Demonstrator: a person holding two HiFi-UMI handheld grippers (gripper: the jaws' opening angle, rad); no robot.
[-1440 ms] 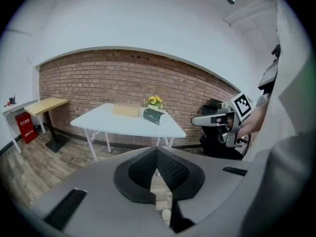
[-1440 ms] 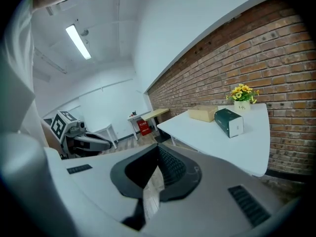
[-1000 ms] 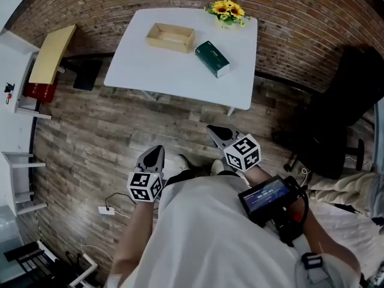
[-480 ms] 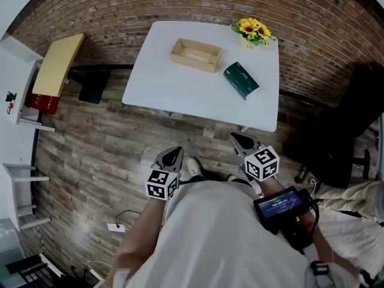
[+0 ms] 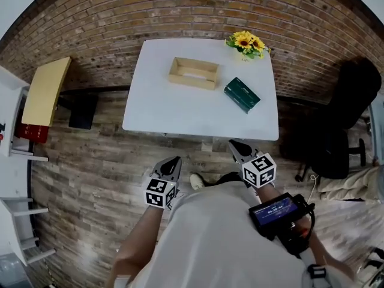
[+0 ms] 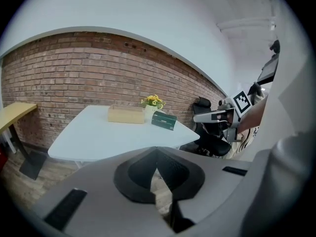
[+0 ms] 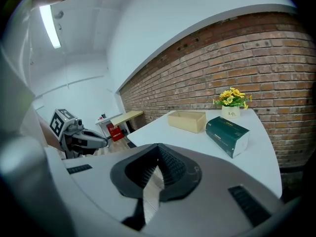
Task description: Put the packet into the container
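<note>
A tan open-topped container (image 5: 193, 72) (image 6: 126, 114) (image 7: 187, 120) stands toward the back of the white table (image 5: 180, 110). To its right lies the dark green packet (image 5: 242, 95) (image 6: 164, 120) (image 7: 227, 135). Both grippers hang over the wooden floor short of the table's near edge, well apart from both objects. My left gripper (image 5: 174, 160) (image 6: 158, 150) is shut and holds nothing. My right gripper (image 5: 234, 143) (image 7: 158, 147) also has its jaws together and empty. Each gripper view shows the other gripper off to the side.
A vase of yellow flowers (image 5: 245, 42) stands at the table's far right corner, behind the packet. A black office chair (image 5: 354, 101) is to the right of the table. A yellow desk (image 5: 43, 92) and white shelves (image 5: 18, 155) line the left; a brick wall (image 5: 180, 11) runs behind.
The person has stepped toward the table: it now sits nearer and more centred in the head view. Both grippers have travelled with the person, still shut and empty.
</note>
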